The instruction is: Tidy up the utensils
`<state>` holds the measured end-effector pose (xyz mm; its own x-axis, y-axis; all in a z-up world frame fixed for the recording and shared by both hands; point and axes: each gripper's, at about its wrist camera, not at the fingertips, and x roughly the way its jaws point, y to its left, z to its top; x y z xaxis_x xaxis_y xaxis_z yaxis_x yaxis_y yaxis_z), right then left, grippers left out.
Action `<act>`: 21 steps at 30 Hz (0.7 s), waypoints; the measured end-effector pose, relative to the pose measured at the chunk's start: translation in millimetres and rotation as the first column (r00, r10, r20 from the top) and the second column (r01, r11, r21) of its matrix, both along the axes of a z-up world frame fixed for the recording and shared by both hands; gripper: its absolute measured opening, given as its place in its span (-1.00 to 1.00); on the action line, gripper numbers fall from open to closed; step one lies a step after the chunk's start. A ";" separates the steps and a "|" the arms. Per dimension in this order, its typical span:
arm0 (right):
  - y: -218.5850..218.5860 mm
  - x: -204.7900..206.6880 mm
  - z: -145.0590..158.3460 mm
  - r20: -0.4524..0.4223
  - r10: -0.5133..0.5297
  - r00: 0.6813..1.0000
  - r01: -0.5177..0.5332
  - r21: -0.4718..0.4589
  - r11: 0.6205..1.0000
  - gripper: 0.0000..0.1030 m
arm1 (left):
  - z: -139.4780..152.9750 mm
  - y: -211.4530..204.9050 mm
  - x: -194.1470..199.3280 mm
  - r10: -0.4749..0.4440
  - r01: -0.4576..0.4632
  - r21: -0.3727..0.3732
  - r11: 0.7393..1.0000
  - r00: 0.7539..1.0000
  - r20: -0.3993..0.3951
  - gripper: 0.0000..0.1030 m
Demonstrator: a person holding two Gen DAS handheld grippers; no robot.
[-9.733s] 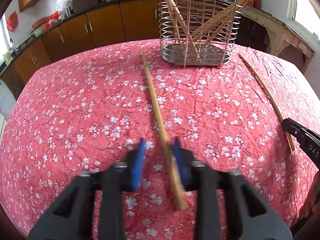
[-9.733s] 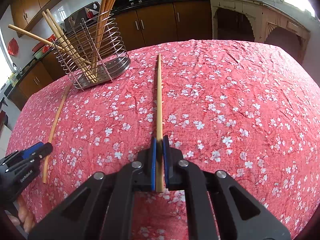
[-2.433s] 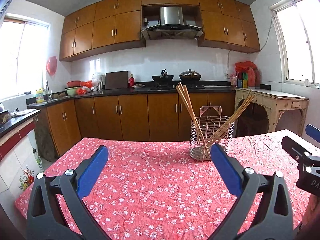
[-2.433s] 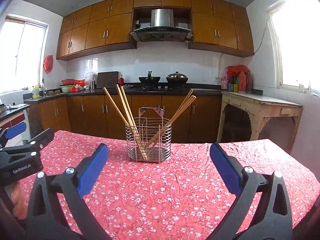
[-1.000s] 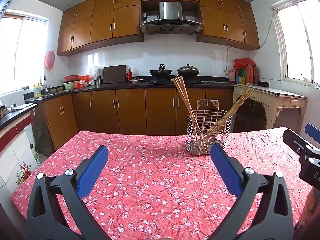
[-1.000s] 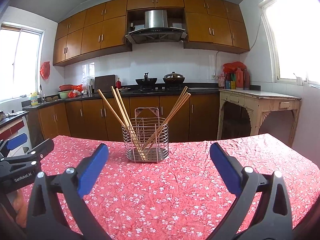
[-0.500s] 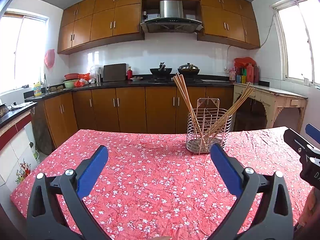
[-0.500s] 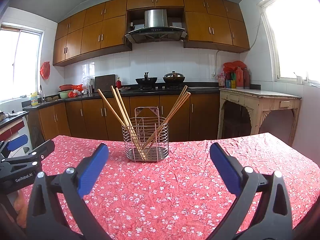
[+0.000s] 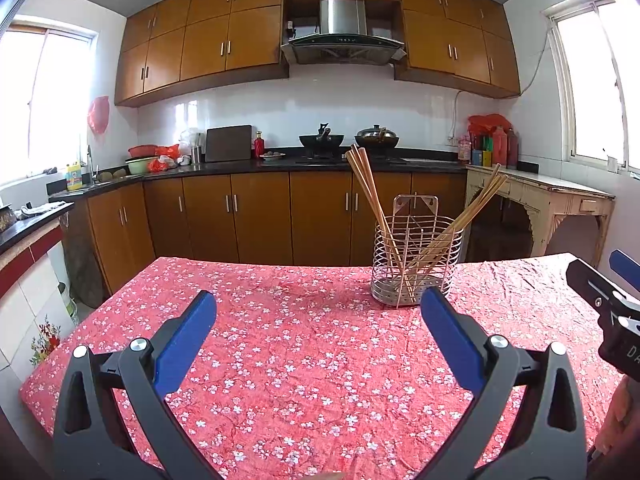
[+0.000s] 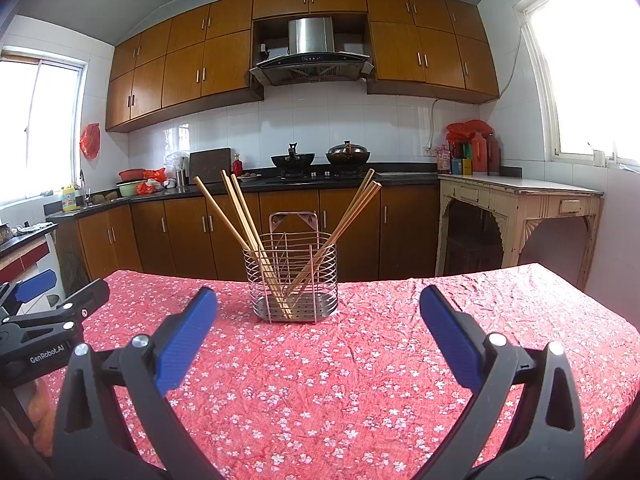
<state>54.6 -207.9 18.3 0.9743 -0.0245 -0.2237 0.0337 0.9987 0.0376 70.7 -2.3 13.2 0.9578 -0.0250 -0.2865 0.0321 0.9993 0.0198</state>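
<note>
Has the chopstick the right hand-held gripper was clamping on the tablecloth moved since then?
Yes. No chopstick lies on the tablecloth now; the chopsticks stand in the wire holder.

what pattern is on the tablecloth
Red tablecloth with small white blossom flowers all over; clearest in the right wrist view.

Left wrist view: low over the desk (image 9: 304, 344), level, facing the kitchen wall | Right wrist view: same height and heading, further right | Shared: wire holder (image 9: 416, 264) (image 10: 294, 276), stove, cabinets, each other's gripper edge.
</note>
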 end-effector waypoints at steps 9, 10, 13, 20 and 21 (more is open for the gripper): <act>-0.2 0.0 -0.5 -0.001 0.000 1.000 0.000 0.001 1.000 0.92 | -1.3 -1.7 0.4 -0.004 0.004 -0.001 1.000 1.000 -0.005 0.96; 0.0 -0.1 -0.7 -0.002 0.000 1.000 0.000 0.001 1.000 0.92 | -1.1 -1.5 1.0 -0.004 0.004 0.000 1.000 1.000 -0.006 0.96; 0.3 0.1 -1.0 -0.002 0.000 1.000 0.000 0.002 1.000 0.92 | -1.1 -1.6 1.1 -0.003 0.003 -0.001 1.000 1.000 -0.005 0.96; 0.4 0.1 -0.8 -0.002 -0.001 1.000 0.001 0.001 1.000 0.92 | -2.0 -1.2 1.4 -0.001 0.001 0.000 1.000 1.000 -0.006 0.96; 0.3 0.1 -0.9 -0.002 -0.001 1.000 0.001 0.002 1.000 0.92 | -2.0 -1.3 1.8 0.000 0.000 0.001 1.000 1.000 -0.006 0.96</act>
<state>54.7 -207.6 17.4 0.9738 -0.0249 -0.2260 0.0347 0.9986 0.0393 72.5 -3.6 11.2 0.9560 -0.0249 -0.2922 0.0322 0.9993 0.0201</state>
